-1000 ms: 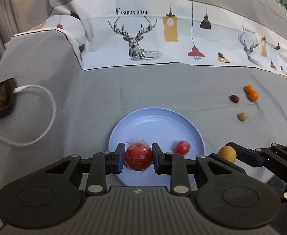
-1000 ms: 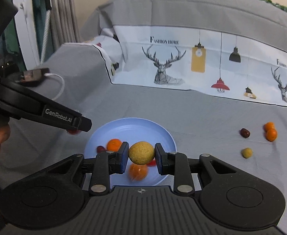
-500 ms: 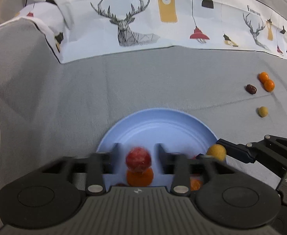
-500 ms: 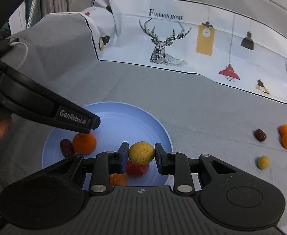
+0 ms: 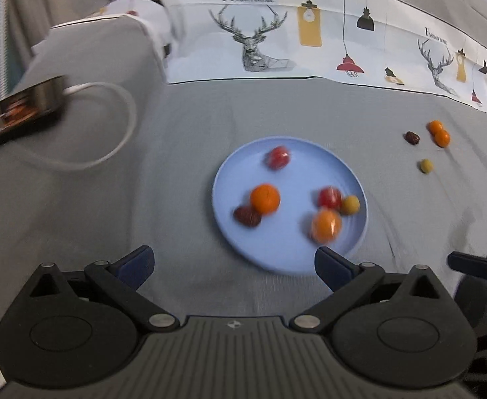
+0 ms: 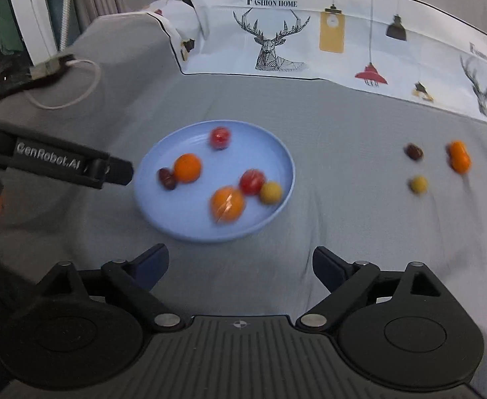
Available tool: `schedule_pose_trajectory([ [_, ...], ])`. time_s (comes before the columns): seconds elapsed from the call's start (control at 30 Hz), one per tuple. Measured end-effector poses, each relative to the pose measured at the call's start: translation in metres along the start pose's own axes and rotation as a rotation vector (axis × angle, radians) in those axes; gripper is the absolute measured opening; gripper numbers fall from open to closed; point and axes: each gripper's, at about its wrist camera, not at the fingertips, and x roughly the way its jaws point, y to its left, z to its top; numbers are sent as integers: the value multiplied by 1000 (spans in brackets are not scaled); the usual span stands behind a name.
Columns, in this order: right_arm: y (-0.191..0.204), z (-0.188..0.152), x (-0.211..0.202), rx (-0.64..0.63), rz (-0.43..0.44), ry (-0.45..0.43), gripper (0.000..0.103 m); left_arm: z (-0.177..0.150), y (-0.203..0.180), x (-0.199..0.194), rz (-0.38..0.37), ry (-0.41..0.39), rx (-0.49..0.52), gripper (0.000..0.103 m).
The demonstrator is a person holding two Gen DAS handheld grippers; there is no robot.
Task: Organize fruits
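Hovering over the grey cloth-covered surface [image 6: 343, 126], both claws are spread wide and released — nothing between the fingers. Ahead of the left claw [image 5: 233, 266], slightly to its right, sits the round pale-blue plate [image 5: 243, 179], holding two oranges, two red fruits, a dark date and a small yellow fruit [image 6: 271, 192]. Beyond the right claw [image 6: 240, 262], off to its right — four small loose fruits [image 6: 419, 166] on the cloth.
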Motion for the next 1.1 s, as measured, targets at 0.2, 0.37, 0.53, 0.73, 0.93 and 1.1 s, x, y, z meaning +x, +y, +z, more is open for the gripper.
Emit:
schedule_pose_trajectory([
  [0.2, 24, -11, -64, -62, -52, -174, 100, -26, -1, -49, -35, -5, -43, 103],
  [0.37, 33, -24, -100, -87, -78, -249, 102, -40, -10, -85, -50, -83, -44, 103],
  [0.53, 42, -37, -133, -148, -113, -315, 102, -45, -18, -111, -73, -136, -52, 103],
  [0.73, 43, -48, -160, -115, -145, -362, 102, -58, -23, -138, -98, -197, -42, 103],
  [0.93, 48, -60, -174, -106, -155, -394, 102, -64, -27, -149, -99, -216, -34, 103],
  [1.1, 44, -63, -180, -81, -164, -408, 102, -66, -32, -155, -104, -226, -21, 103],
])
